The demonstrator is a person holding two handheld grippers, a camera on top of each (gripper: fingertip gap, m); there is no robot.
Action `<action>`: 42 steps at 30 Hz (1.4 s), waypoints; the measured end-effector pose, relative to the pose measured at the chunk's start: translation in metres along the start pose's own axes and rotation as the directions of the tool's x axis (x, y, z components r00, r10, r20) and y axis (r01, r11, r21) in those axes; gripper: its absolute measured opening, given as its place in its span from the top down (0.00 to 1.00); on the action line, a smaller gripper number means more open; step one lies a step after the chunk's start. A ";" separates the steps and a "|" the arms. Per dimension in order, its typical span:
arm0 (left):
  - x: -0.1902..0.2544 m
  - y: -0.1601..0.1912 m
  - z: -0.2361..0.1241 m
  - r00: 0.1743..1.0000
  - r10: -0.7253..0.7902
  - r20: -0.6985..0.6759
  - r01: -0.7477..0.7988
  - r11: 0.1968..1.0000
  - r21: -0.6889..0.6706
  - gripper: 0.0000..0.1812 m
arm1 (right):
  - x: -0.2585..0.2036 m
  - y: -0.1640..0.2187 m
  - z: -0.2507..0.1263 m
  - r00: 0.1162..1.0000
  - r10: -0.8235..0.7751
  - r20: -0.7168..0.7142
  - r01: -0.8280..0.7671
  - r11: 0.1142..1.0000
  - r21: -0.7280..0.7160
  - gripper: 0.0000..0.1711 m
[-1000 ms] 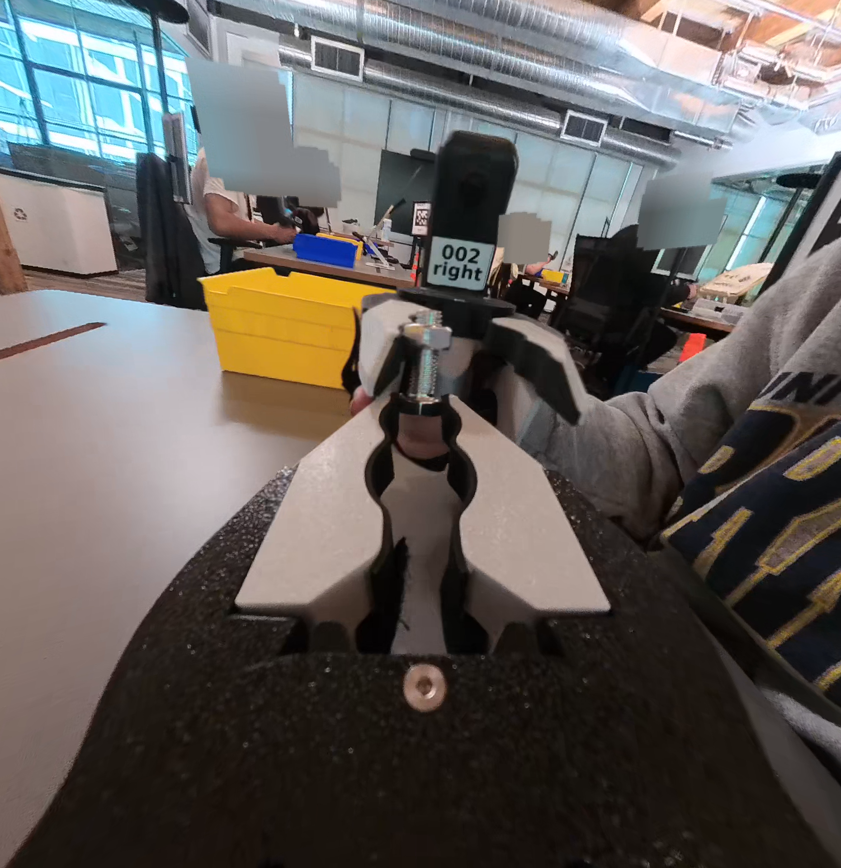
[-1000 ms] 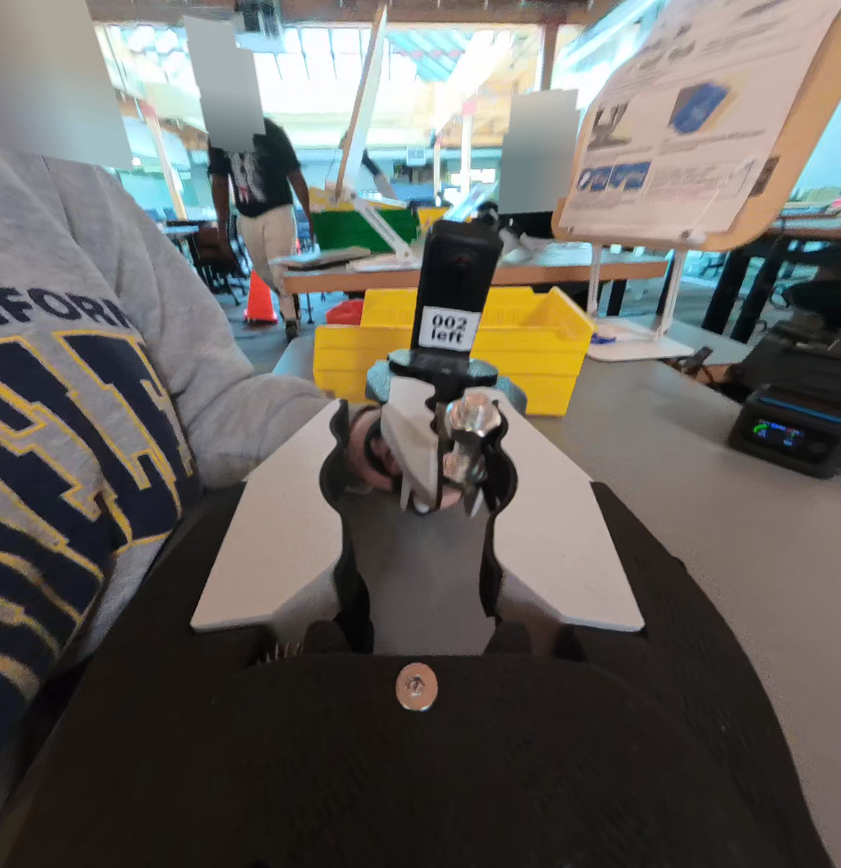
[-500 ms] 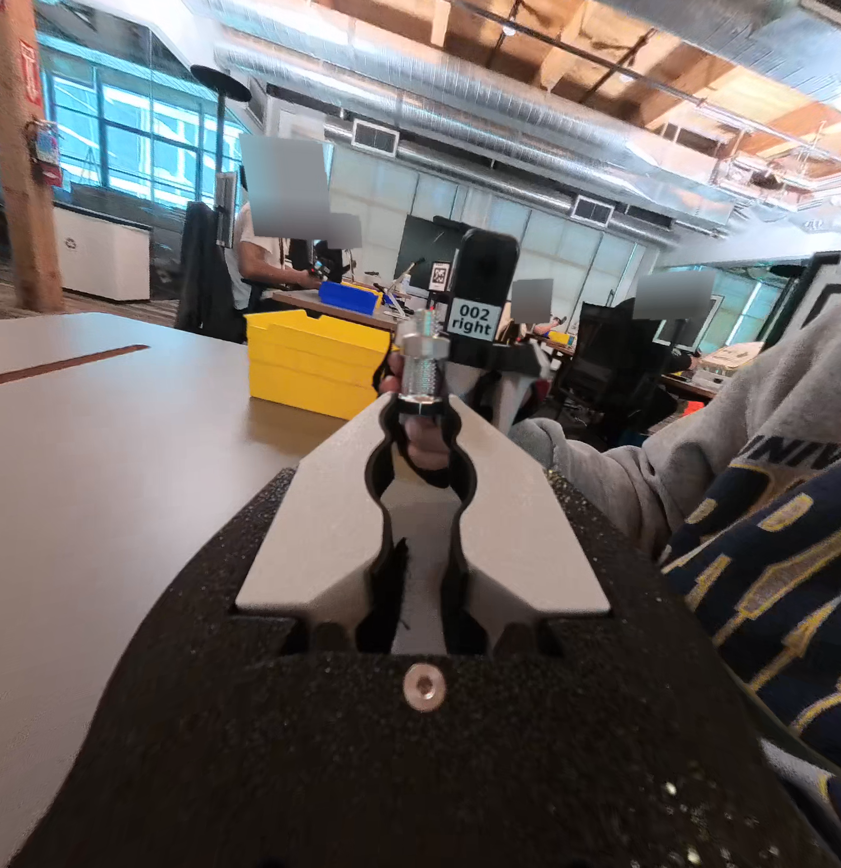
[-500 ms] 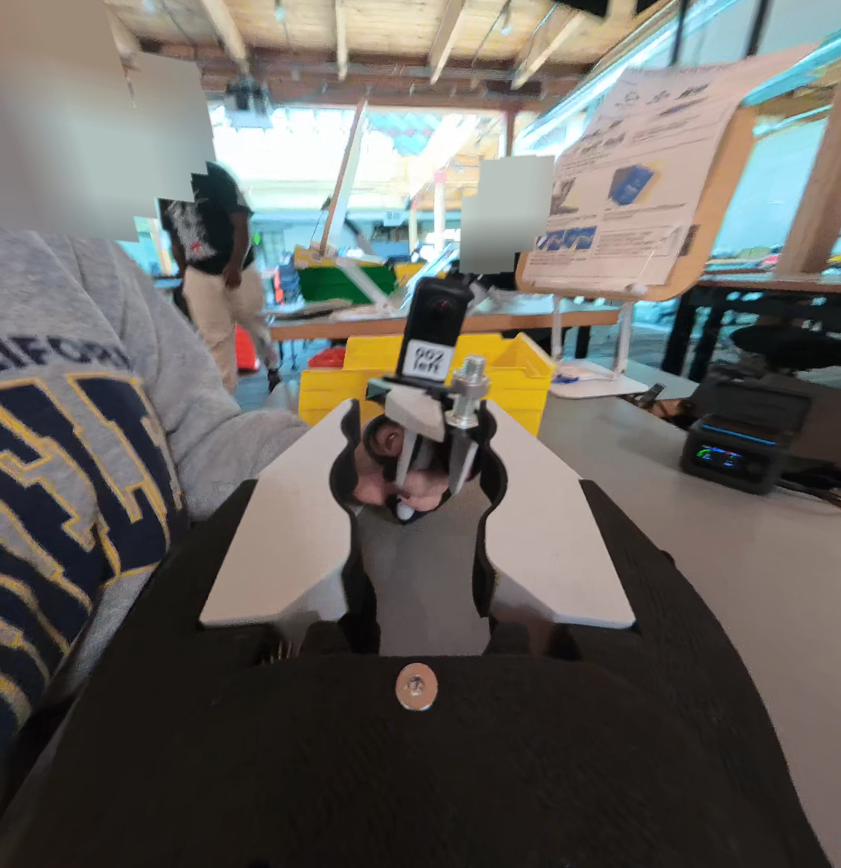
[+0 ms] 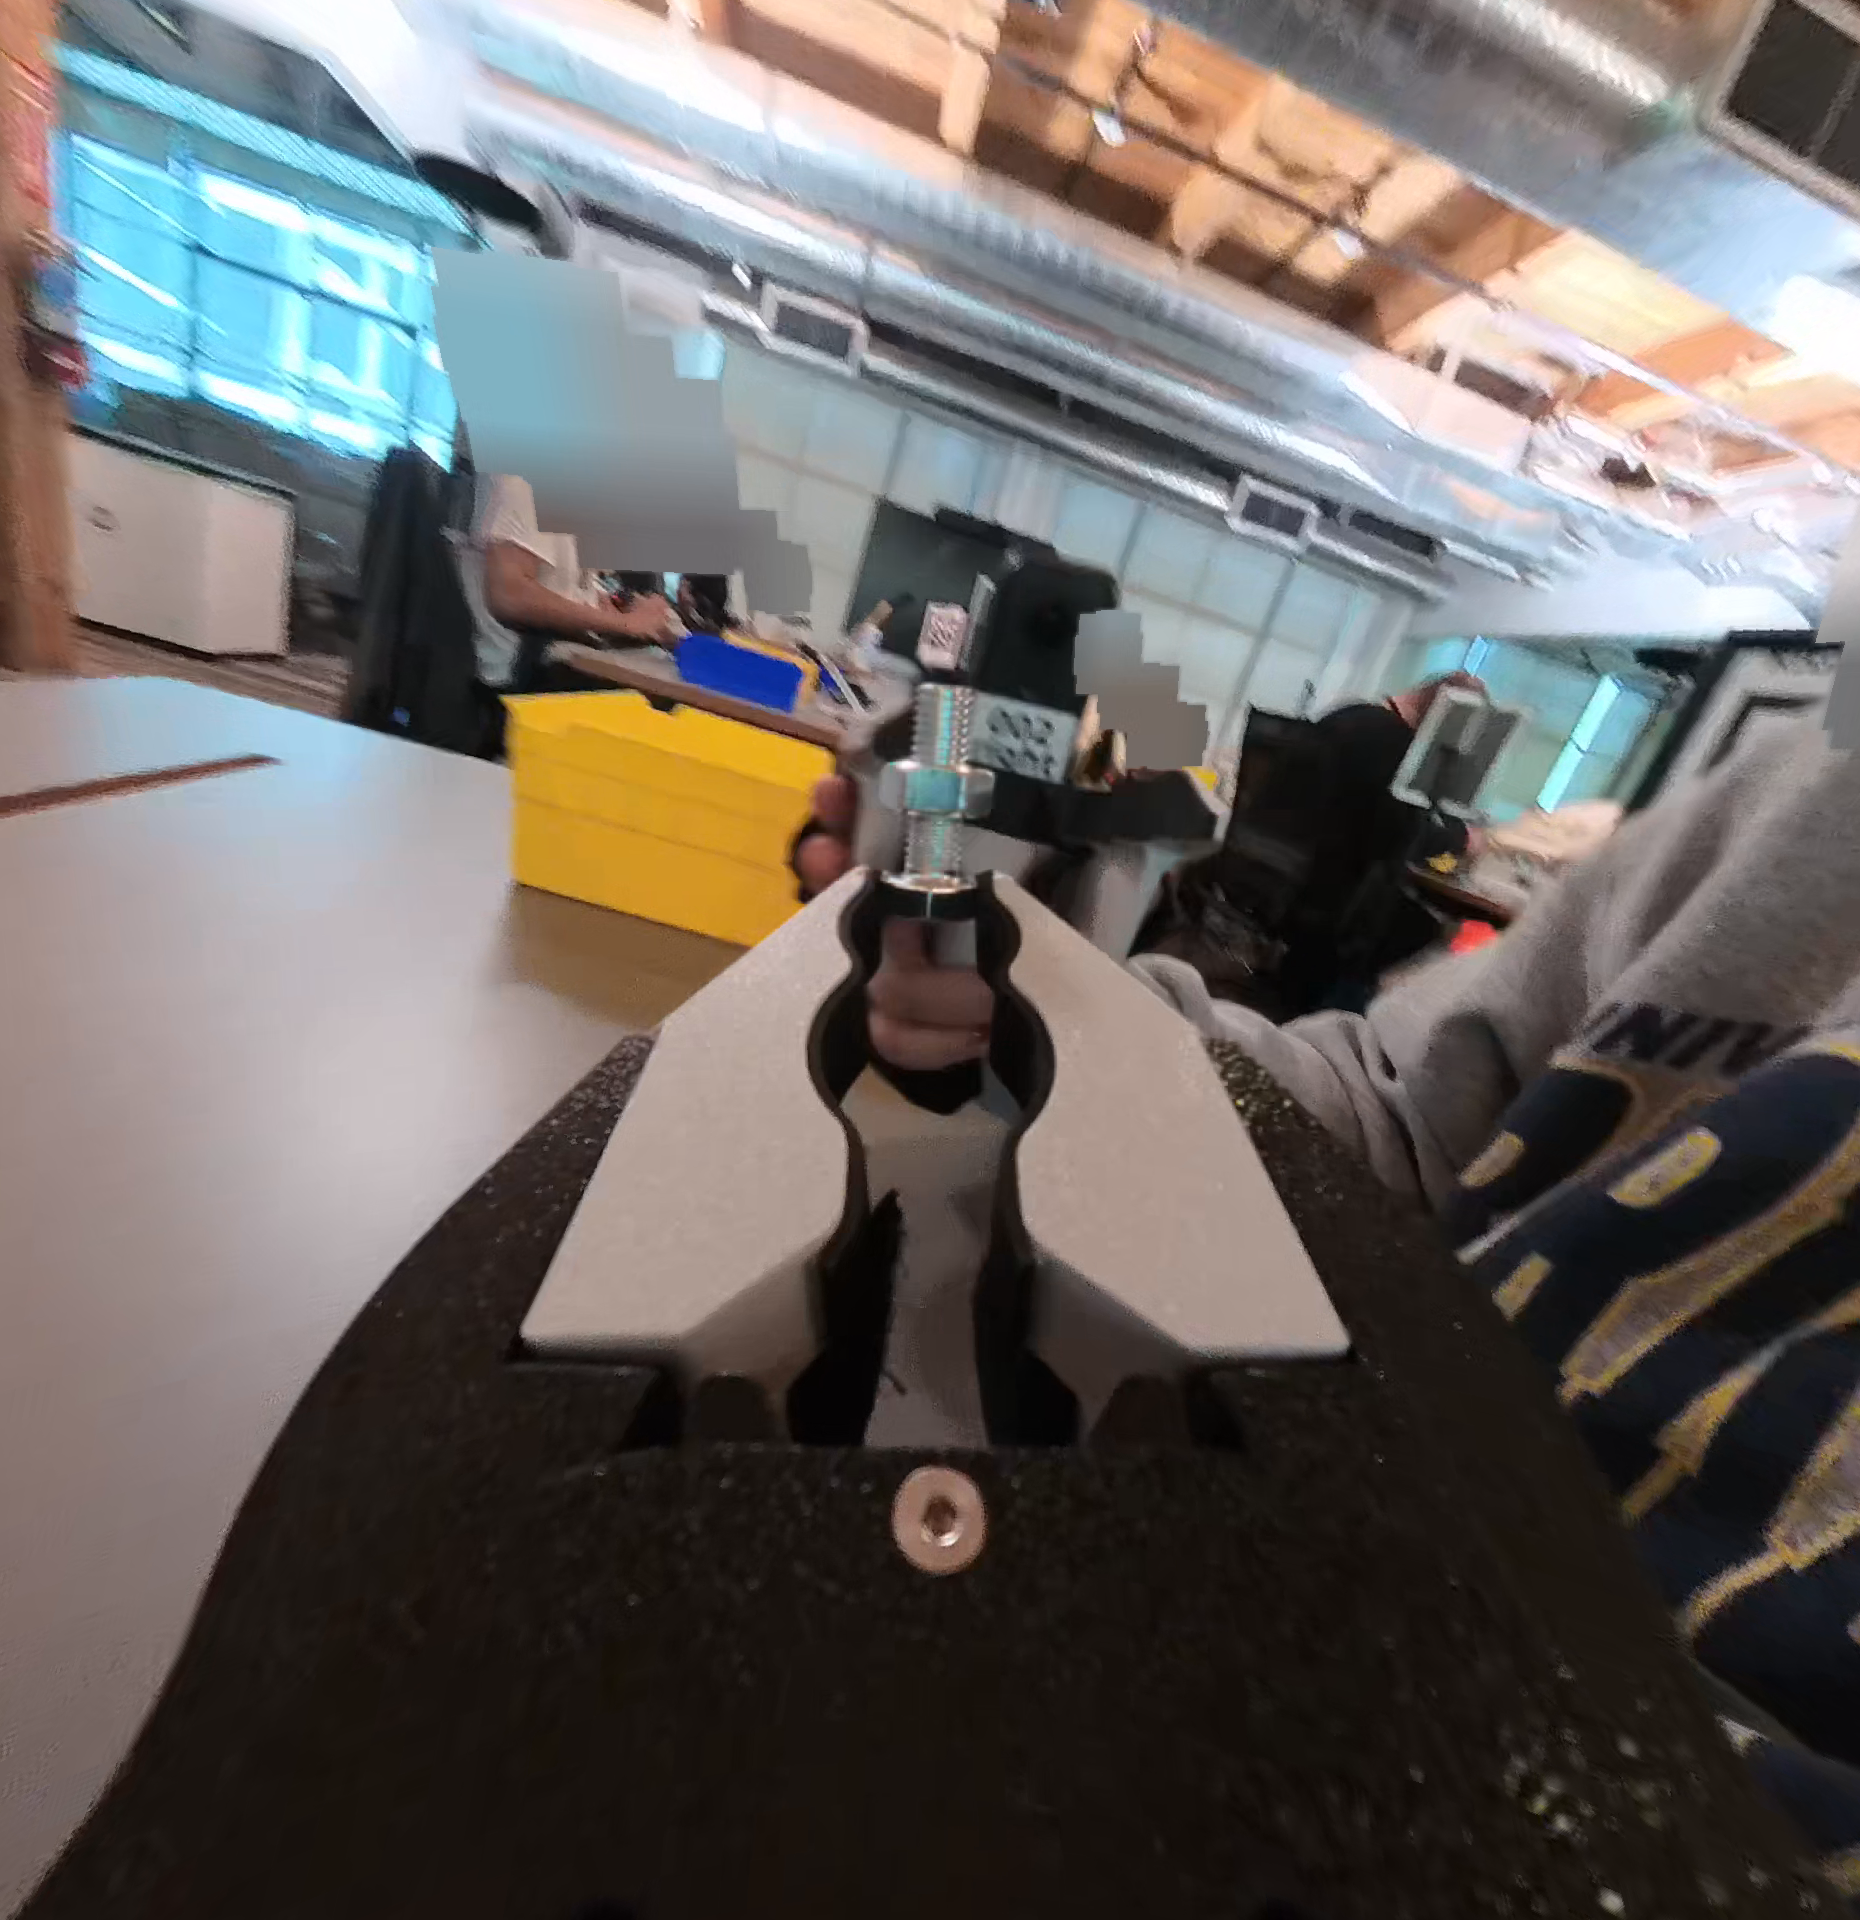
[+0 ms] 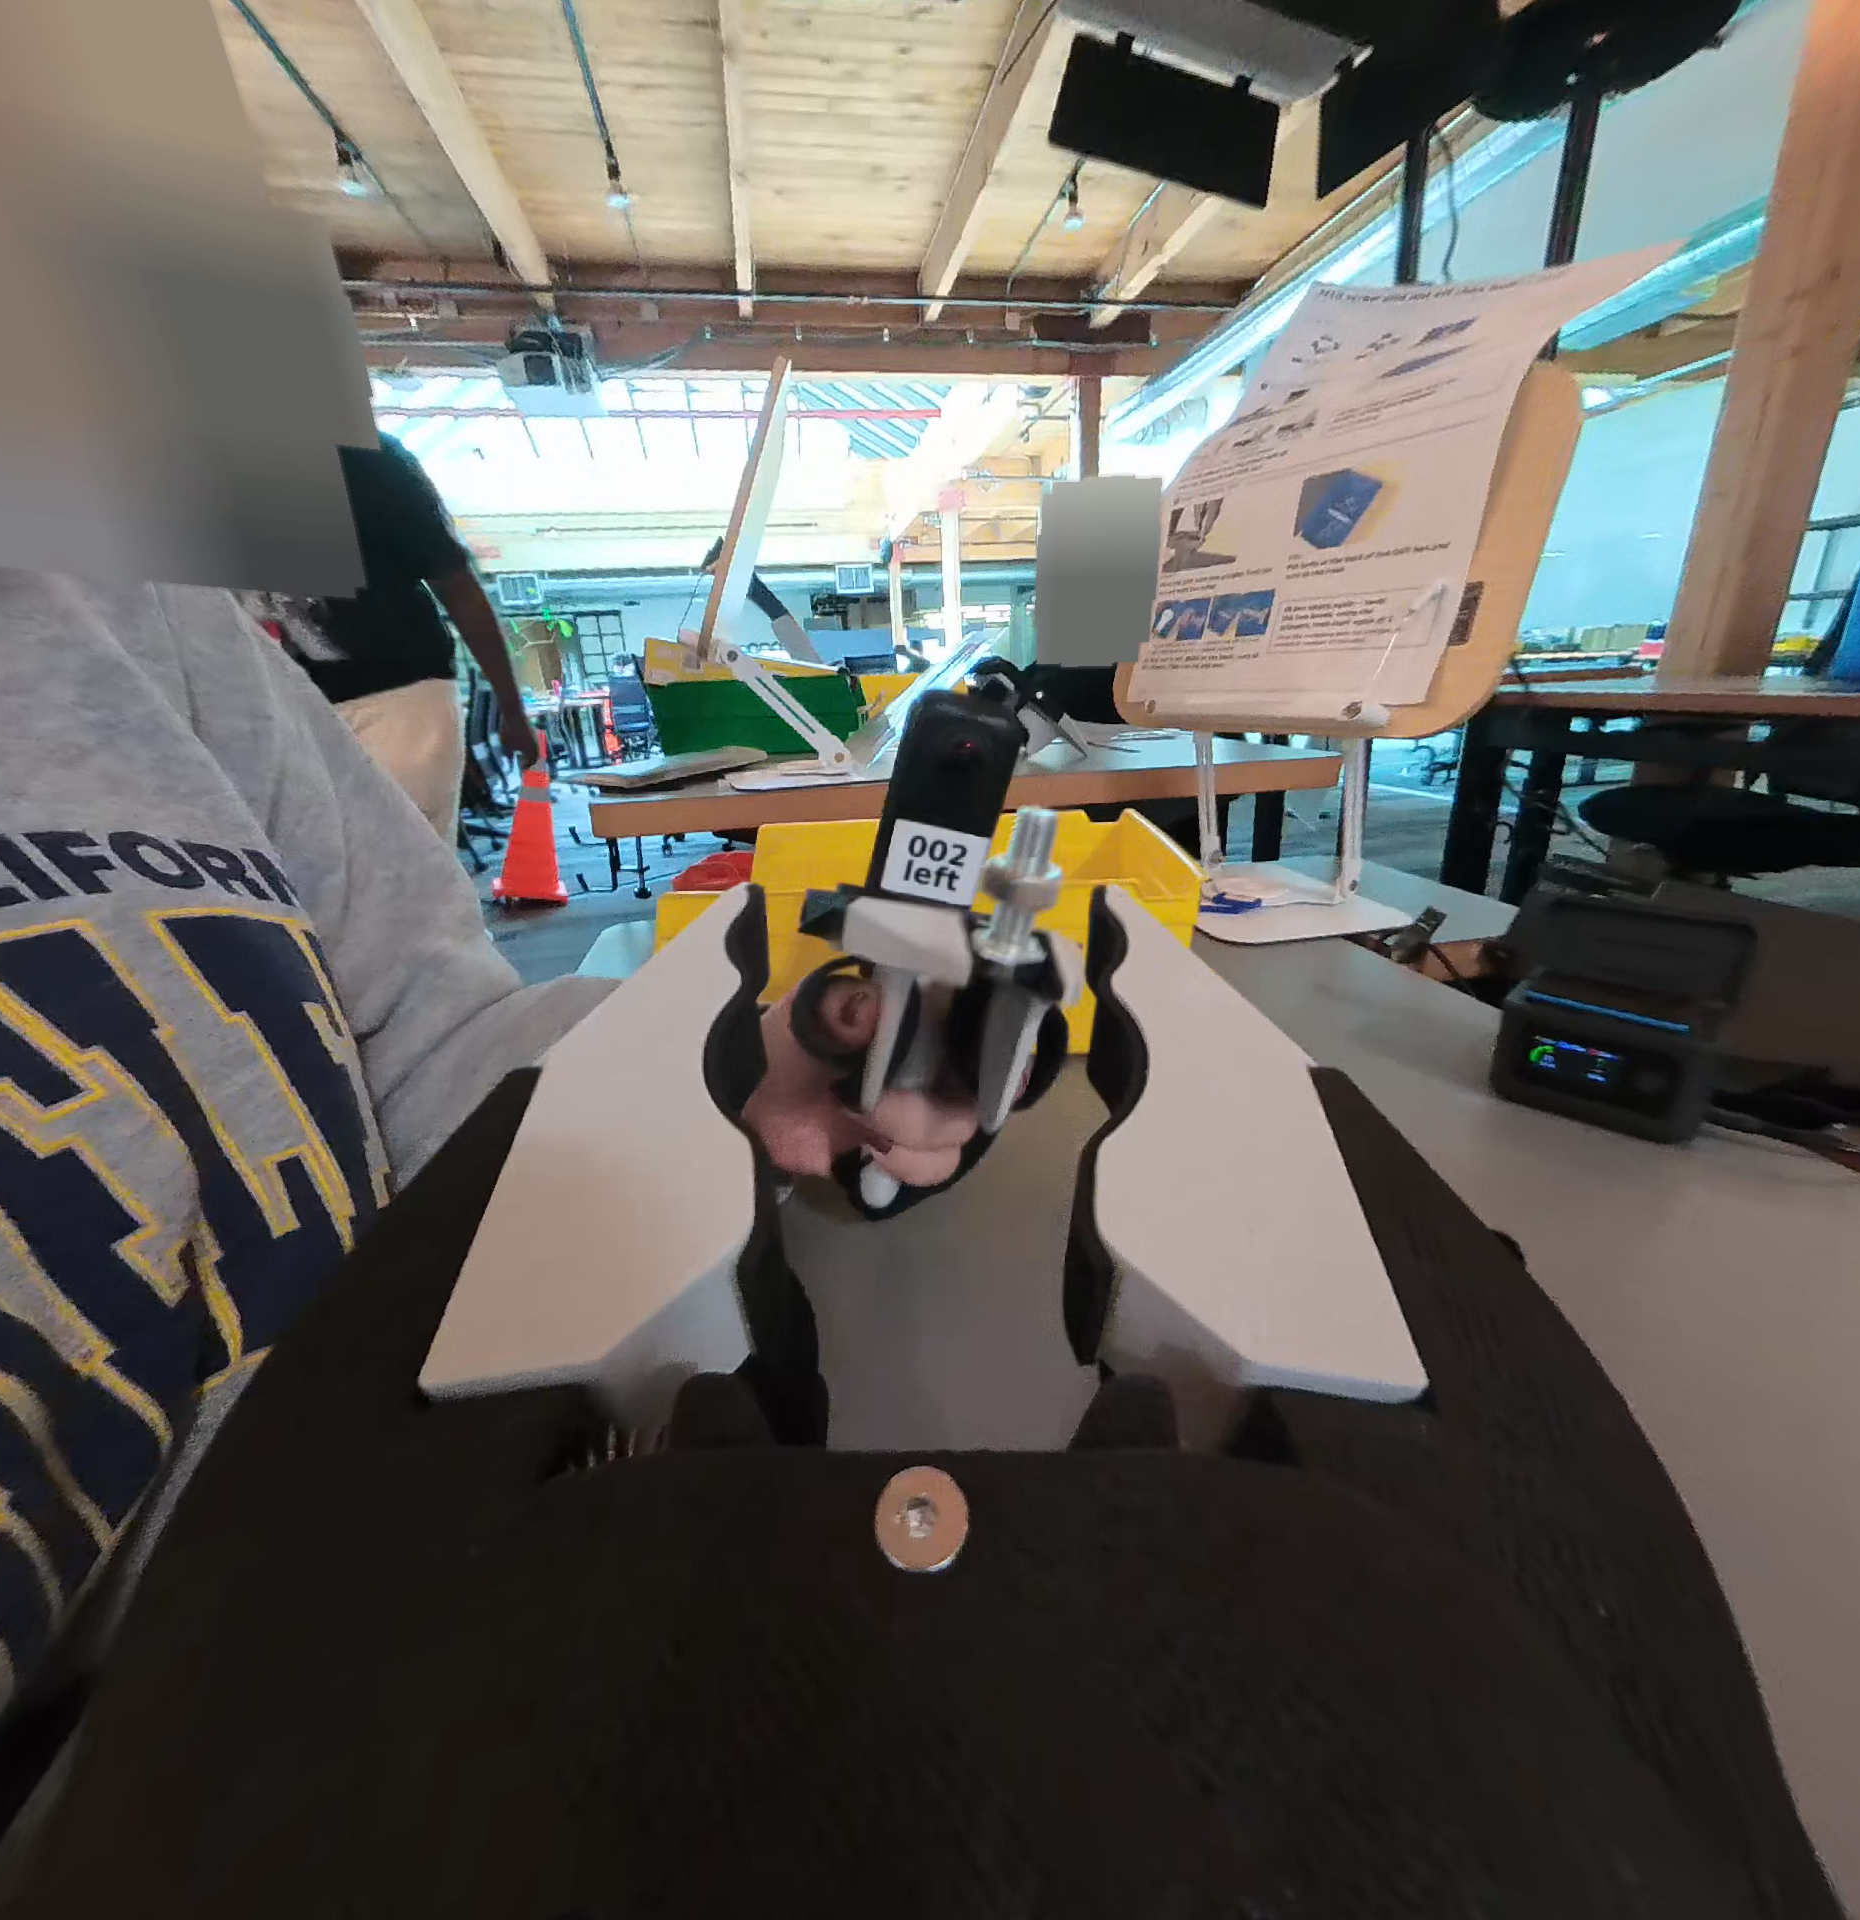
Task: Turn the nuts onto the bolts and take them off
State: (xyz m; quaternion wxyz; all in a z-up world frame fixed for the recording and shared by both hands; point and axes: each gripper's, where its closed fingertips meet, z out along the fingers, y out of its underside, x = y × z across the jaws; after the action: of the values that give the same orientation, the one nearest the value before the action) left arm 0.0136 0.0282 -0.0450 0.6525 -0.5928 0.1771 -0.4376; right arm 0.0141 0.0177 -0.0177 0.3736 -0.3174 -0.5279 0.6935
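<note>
Left gripper (image 5: 931,904) of mine clamps the bolt (image 5: 934,800) upright by its head, my right gripper (image 6: 926,935) gapes empty short of the bolt, and the nut (image 5: 936,787) sits partway down it, so I judge threading half done

- Left wrist view: motion blur smears the ceiling (image 5: 1113,156) and windows (image 5: 230,312); the bolt (image 5: 936,800) stays fairly sharp.
- Right wrist view: crisper, though the skylight (image 6: 677,447) is blown out.
- Both views are bright with daylight, shadows are soft, and wide-angle bending shows at the edges.
</note>
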 end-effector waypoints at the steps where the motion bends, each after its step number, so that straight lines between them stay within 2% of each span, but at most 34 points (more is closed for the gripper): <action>1: 0.007 0.009 0.010 0.999 0.002 -0.033 -0.003 0.999 -0.044 0.92 | -0.001 0.003 0.005 1.000 0.005 0.005 -0.005 1.000 -0.004 0.63; 4: 0.020 0.024 0.028 0.996 -0.015 -0.091 0.006 0.995 -0.098 0.91 | -0.014 0.008 0.015 0.997 0.034 0.070 -0.034 0.999 0.000 0.62; 6: 0.010 0.020 0.022 0.999 -0.012 -0.046 0.008 0.997 -0.077 0.91 | -0.019 0.008 0.013 0.995 0.026 0.095 -0.024 1.000 -0.017 0.64; 9: -0.005 -0.003 -0.001 1.000 -0.018 0.025 0.017 1.000 0.026 0.92 | -0.008 0.013 0.001 0.997 0.052 0.055 -0.048 0.996 -0.079 0.61; 11: -0.013 -0.005 -0.008 0.997 0.010 0.082 -0.011 1.000 0.016 0.92 | -0.005 0.011 -0.002 0.997 0.058 0.052 -0.054 0.996 -0.065 0.69; 13: -0.010 -0.004 -0.005 0.998 0.018 0.064 -0.018 1.000 0.006 0.92 | 0.000 0.007 -0.001 0.999 0.045 0.017 -0.045 0.998 -0.036 0.69; 16: -0.004 0.002 0.002 0.999 0.022 0.038 -0.022 1.000 -0.002 0.92 | 0.008 0.016 0.000 0.999 0.032 -0.035 -0.035 0.996 -0.079 0.69; 17: -0.003 0.002 0.003 1.000 0.017 0.027 -0.017 1.000 0.001 0.92 | 0.011 0.017 -0.001 0.998 0.026 -0.051 -0.030 0.996 -0.087 0.70; 20: -0.001 -0.006 0.000 1.000 -0.015 -0.003 0.016 0.998 0.056 0.92 | 0.016 0.017 -0.007 0.997 0.023 -0.075 -0.030 0.995 -0.097 0.83; 24: 0.000 -0.014 -0.005 0.999 -0.027 -0.016 0.029 0.995 0.094 0.92 | 0.018 0.017 -0.010 0.997 0.003 -0.077 -0.011 0.994 -0.105 0.93; 28: 0.003 -0.007 0.001 0.999 -0.024 -0.028 0.026 0.998 0.057 0.92 | 0.014 0.015 -0.008 0.998 0.010 -0.062 -0.015 0.997 -0.080 0.93; 33: 0.002 -0.005 0.005 0.998 -0.050 -0.032 0.052 0.996 0.066 0.92 | 0.012 0.017 -0.012 0.999 -0.002 -0.047 -0.004 0.991 -0.131 1.00; 38: 0.000 0.005 0.013 1.000 0.028 0.009 -0.028 0.999 0.017 0.92 | 0.012 -0.003 -0.026 0.991 -0.079 -0.105 0.064 0.988 -0.141 1.00; 41: -0.001 0.013 0.017 1.000 0.015 0.005 -0.015 1.000 -0.021 0.92 | 0.019 0.011 -0.031 0.981 -0.077 -0.180 0.040 0.979 -0.202 1.00; 42: 0.000 0.013 0.018 1.000 0.018 0.002 -0.018 1.000 -0.018 0.92 | 0.019 0.022 -0.031 0.977 -0.087 -0.195 0.035 0.967 -0.253 0.92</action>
State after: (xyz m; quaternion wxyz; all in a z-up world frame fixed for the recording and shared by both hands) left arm 0.0316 0.0380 -0.0531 0.6512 -0.5973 0.1856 -0.4298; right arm 0.0258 0.0459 -0.0476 0.4044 -0.4146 -0.5789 0.5739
